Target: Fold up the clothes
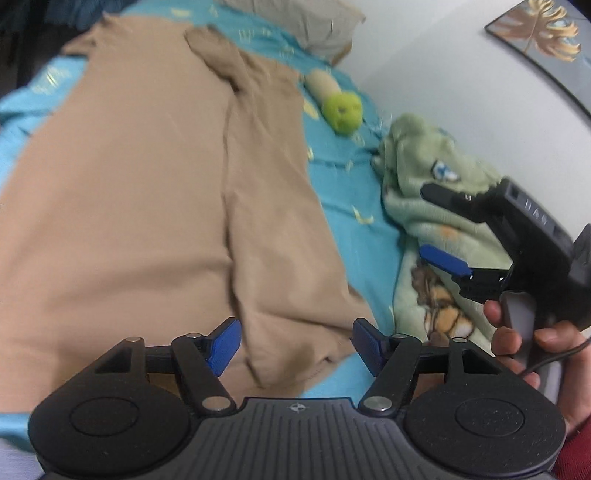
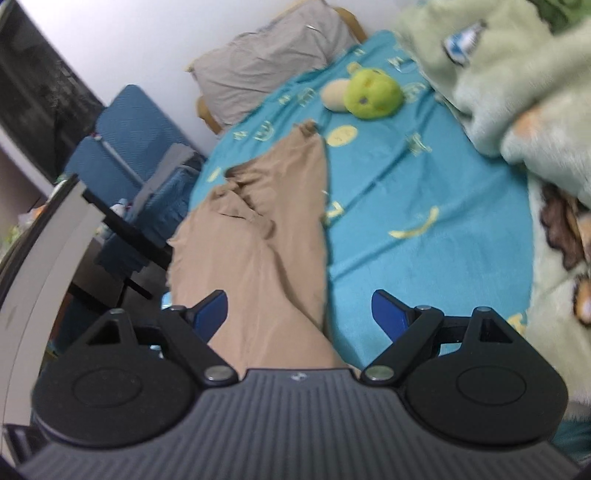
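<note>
Tan garment (image 1: 155, 192) lies spread lengthwise on the blue bedsheet (image 1: 354, 192); my left gripper (image 1: 295, 347) and right gripper (image 2: 299, 314) hang wide apart above its near hem, empty, ready to pinch.

Left wrist view: looked forward and down from close above the near hem of the tan garment (image 1: 147, 192), along the bed toward the grey pillow (image 1: 317, 26); the right gripper (image 1: 447, 229) showed at its right edge, over the green blanket (image 1: 424, 162).

Right wrist view: sat higher and farther back, facing the same way.

Shared: garment, teal bedsheet (image 2: 424, 192), green plush toy (image 2: 371, 94), pillow, blanket.
</note>
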Demonstrator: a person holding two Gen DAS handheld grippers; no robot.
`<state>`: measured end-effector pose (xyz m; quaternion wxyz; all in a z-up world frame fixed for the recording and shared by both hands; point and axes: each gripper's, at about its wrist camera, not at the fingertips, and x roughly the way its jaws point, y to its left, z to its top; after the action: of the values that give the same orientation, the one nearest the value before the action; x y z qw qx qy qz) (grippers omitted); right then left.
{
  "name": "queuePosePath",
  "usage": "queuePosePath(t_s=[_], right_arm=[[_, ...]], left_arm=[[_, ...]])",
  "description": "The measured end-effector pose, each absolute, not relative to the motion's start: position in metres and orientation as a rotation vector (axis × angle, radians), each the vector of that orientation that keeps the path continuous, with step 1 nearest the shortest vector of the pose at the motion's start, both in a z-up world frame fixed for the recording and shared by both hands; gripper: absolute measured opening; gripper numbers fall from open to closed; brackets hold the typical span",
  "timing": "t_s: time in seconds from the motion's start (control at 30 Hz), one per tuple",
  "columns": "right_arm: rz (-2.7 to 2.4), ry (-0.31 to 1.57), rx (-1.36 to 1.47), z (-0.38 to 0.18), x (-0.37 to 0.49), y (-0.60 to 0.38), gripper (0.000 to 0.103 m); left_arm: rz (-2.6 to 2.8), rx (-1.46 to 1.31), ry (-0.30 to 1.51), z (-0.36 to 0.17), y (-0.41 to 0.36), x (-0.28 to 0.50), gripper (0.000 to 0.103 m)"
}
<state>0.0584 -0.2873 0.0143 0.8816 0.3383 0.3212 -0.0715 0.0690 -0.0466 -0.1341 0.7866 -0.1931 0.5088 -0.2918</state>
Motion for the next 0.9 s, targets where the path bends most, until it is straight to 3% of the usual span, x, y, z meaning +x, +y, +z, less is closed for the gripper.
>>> queuePosePath(t_s=[0.07, 0.13, 0.6, 0.73, 0.9], right_arm=[[-0.143, 0.671, 0.718, 0.013, 0.056, -0.288, 0.087], [-0.144, 0.673, 0.719, 0.012, 0.056, -0.288, 0.087], [-0.163, 0.679, 0.728, 0.009, 0.056, -0.287, 0.087], [-0.173, 0.69, 0.696, 0.008, 0.058, -0.283, 0.087], [-0.178, 0.703, 0.643, 0.008, 0.062, -0.277, 0.087]], left_arm=[[-0.618, -0.403, 1.136, -0.146, -0.055, 0.07, 0.064], [-0.58, -0.368, 1.17, -0.154, -0.059, 0.071, 0.053], [-0.511, -0.461, 1.178, -0.167, -0.049, 0.076, 0.055], [-0.569, -0.505, 1.164, -0.168, -0.047, 0.077, 0.018], [-0.608, -0.517, 1.109, -0.158, -0.045, 0.071, 0.004]])
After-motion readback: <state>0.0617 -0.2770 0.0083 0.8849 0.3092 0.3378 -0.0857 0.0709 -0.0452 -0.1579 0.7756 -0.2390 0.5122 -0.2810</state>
